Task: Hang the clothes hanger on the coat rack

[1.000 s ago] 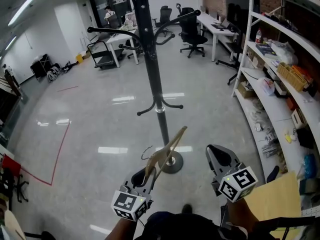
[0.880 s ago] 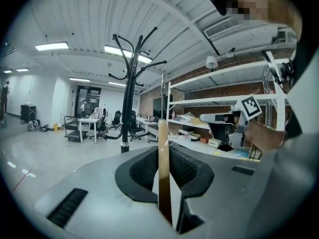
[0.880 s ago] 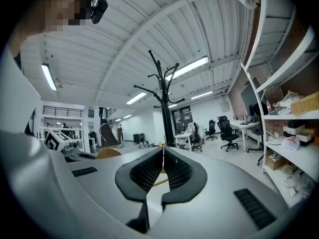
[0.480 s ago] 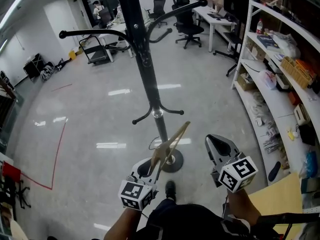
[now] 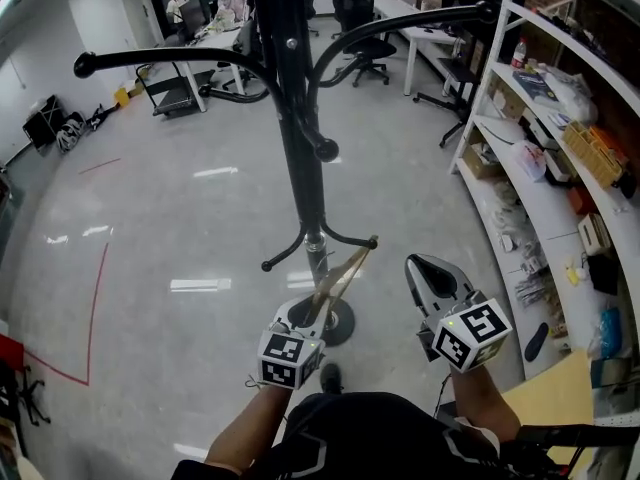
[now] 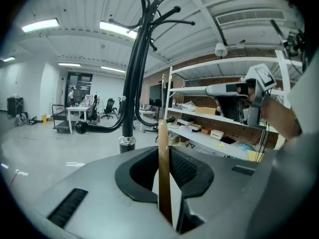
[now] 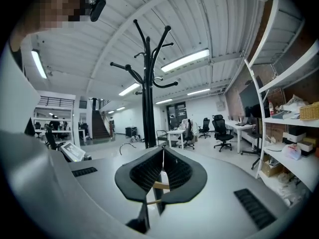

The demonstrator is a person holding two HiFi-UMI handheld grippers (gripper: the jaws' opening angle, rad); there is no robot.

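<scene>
A black coat rack stands right in front of me, its curved arms spreading overhead and its round base on the floor. My left gripper is shut on a wooden clothes hanger, which slants up and right, ending beside the rack's low hooks. In the left gripper view the hanger's wood is clamped between the jaws, with the rack's pole just behind it. My right gripper is held to the right of the base, shut and empty; its jaw tips meet.
White shelves full of boxes and small items run along the right. Desks and office chairs stand at the back. A red tape line marks the floor at left. A yellow board lies at lower right.
The coat rack has come much closer and now looms overhead. My left gripper has carried the hanger forward and right, up to the pole. The right gripper has hardly shifted.
</scene>
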